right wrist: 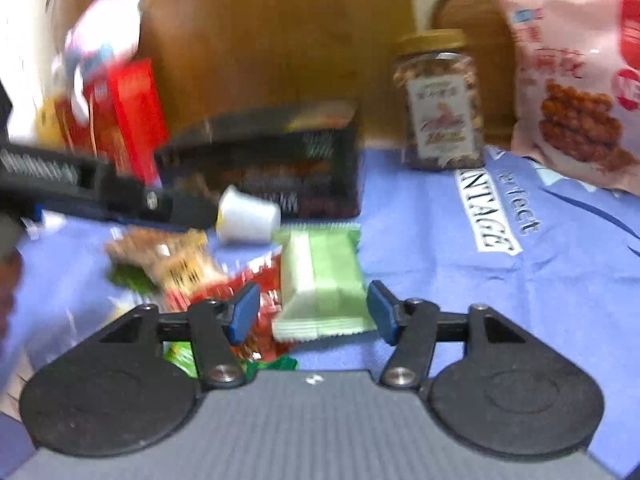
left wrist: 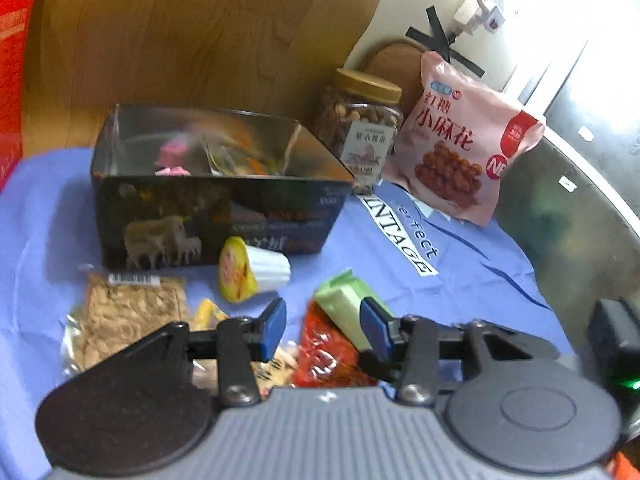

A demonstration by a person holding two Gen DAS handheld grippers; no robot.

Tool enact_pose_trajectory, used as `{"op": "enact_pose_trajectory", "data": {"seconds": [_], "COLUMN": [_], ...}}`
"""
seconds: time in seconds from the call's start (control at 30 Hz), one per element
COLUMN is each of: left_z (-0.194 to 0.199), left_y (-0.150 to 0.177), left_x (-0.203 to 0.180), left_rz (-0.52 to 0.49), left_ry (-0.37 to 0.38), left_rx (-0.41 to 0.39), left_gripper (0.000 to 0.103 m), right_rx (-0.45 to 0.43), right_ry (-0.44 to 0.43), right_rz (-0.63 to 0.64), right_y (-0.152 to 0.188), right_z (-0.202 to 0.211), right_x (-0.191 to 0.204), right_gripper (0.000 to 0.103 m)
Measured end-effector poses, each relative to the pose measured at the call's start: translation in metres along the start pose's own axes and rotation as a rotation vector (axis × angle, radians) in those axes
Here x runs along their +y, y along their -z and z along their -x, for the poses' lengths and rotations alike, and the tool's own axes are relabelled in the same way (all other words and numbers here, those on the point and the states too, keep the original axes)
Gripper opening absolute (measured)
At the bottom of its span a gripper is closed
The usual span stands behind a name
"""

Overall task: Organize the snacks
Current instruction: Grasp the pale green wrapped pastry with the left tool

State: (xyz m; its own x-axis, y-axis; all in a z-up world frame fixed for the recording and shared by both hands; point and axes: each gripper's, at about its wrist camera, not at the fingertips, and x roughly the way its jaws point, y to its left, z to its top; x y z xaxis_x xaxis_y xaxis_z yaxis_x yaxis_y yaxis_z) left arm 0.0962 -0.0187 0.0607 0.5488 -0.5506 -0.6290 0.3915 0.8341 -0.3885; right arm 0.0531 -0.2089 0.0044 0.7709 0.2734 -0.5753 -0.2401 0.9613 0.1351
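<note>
2 wrist views cover the same blue cloth [left wrist: 460,280] strewn with snacks. From the left view, the left gripper [left wrist: 323,326] hangs over the pile with its jaws partly apart and nothing between the blue pads; a red packet [left wrist: 324,356] lies below them and a green bar [left wrist: 346,308] sits just beside the right-hand pad. Only this view looks into the open dark tin [left wrist: 216,200], where pink and orange wrappers lie, though blur hides what they are. It also shows a flat cracker pack [left wrist: 128,316] in clear wrap and the yellow lid of a jelly cup [left wrist: 252,270] lying on its side near the tin.

From the right view, the right gripper [right wrist: 314,312] has its jaws wide apart and holds nothing; the green bar [right wrist: 318,280] lies on the cloth between the pads, untouched. This view alone shows a red box [right wrist: 132,120] beyond the tin [right wrist: 280,160], and the left gripper's dark body [right wrist: 104,196] crossing at the left. The cup [right wrist: 248,216] shows only its white side here.

Both views show a nut jar [left wrist: 360,128] and a pink bag [left wrist: 460,140] standing behind the cloth.
</note>
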Motion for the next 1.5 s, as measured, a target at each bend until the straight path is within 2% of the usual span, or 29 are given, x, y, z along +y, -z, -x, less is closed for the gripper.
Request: {"op": "enact_pose_trajectory", "data": {"seconds": [0.07, 0.1, 0.17, 0.3, 0.33, 0.37, 0.43, 0.53, 0.57, 0.63, 0.67, 0.73, 0.77, 0.83, 0.93, 1.03, 1.07, 1.13, 1.2, 1.3, 1.4, 1.5], "left_z": [0.003, 0.005, 0.008, 0.006, 0.004, 0.002, -0.003, -0.01, -0.012, -0.016, -0.018, -0.023, -0.025, -0.03, -0.032, -0.022, -0.019, -0.009, 0.002, 0.008, -0.009, -0.033], "left_y": [0.003, 0.004, 0.006, 0.009, 0.009, 0.01, 0.014, 0.023, 0.026, 0.032, 0.035, 0.039, 0.042, 0.047, 0.057, 0.063, 0.063, 0.06, 0.055, 0.053, 0.054, 0.06], "left_x": [-0.001, -0.002, -0.004, -0.021, -0.025, -0.031, -0.045, -0.067, -0.072, -0.081, -0.083, -0.086, -0.087, -0.088, -0.08, -0.057, -0.048, -0.034, -0.026, -0.035, -0.051, -0.064], "left_rz": [-0.003, -0.002, -0.001, -0.036, -0.042, -0.047, -0.059, -0.1, -0.11, -0.123, -0.127, -0.131, -0.136, -0.15, -0.177, -0.161, -0.147, -0.106, -0.025, -0.008, -0.017, -0.019], "left_ry": [-0.008, -0.003, 0.007, 0.05, 0.063, 0.082, 0.122, 0.158, 0.164, 0.173, 0.177, 0.171, 0.162, 0.129, 0.055, 0.015, -0.005, -0.041, 0.027, 0.1, 0.155, 0.165], "left_rx": [-0.004, -0.006, -0.005, 0.012, 0.02, 0.031, 0.05, 0.07, 0.081, 0.11, 0.123, 0.138, 0.142, 0.154, 0.166, 0.153, 0.146, 0.135, 0.13, 0.111, 0.161, 0.214], "left_gripper": [0.042, 0.044, 0.046, 0.046, 0.046, 0.046, 0.046, 0.046, 0.046, 0.046, 0.046, 0.054, 0.054, 0.054, 0.053, 0.063, 0.059, 0.057, 0.057, 0.062, 0.063, 0.063], "right_rx": [-0.004, 0.003, 0.004, 0.017, 0.018, 0.012, -0.022, -0.076, -0.08, -0.1, -0.113, -0.12, -0.12, -0.114, -0.074, -0.058, -0.055, -0.055, -0.059, -0.058, -0.061, -0.056], "right_ry": [-0.004, -0.025, -0.061, -0.197, -0.23, -0.276, -0.304, -0.168, -0.156, -0.181, -0.185, -0.185, -0.196, -0.211, -0.168, -0.152, -0.152, -0.142, -0.14, -0.129, -0.084, -0.052], "right_rz": [0.023, 0.01, 0.009, -0.007, -0.014, -0.026, -0.029, -0.023, -0.062, -0.129, -0.123, -0.088, -0.078, -0.06, -0.015, -0.005, -0.007, -0.001, 0.004, 0.0, -0.001, 0.02], "right_y": [0.003, 0.003, 0.007, 0.022, 0.026, 0.031, 0.04, 0.054, 0.058, 0.066, 0.07, 0.075, 0.077, 0.079, 0.078, 0.079, 0.079, 0.08, 0.08, 0.078, 0.076, 0.074], "right_z": [0.002, 0.007, 0.023, 0.068, 0.079, 0.094, 0.12, 0.152, 0.159, 0.168, 0.171, 0.171, 0.169, 0.159, 0.136, 0.12, 0.117, 0.113, 0.112, 0.111, 0.109, 0.104], "right_x": [-0.004, -0.009, -0.019, -0.049, -0.059, -0.072, -0.09, -0.103, -0.108, -0.112, -0.107, -0.093, -0.088, -0.078, -0.063, -0.056, -0.054, -0.051, -0.05, -0.05, -0.048, -0.043], "right_gripper": [0.047, 0.044, 0.042, 0.041, 0.031, 0.015, 0.018, 0.019, 0.019, 0.019, 0.021, 0.028, 0.036, 0.042, 0.042, 0.042, 0.042, 0.045, 0.047, 0.051, 0.06, 0.06]}}
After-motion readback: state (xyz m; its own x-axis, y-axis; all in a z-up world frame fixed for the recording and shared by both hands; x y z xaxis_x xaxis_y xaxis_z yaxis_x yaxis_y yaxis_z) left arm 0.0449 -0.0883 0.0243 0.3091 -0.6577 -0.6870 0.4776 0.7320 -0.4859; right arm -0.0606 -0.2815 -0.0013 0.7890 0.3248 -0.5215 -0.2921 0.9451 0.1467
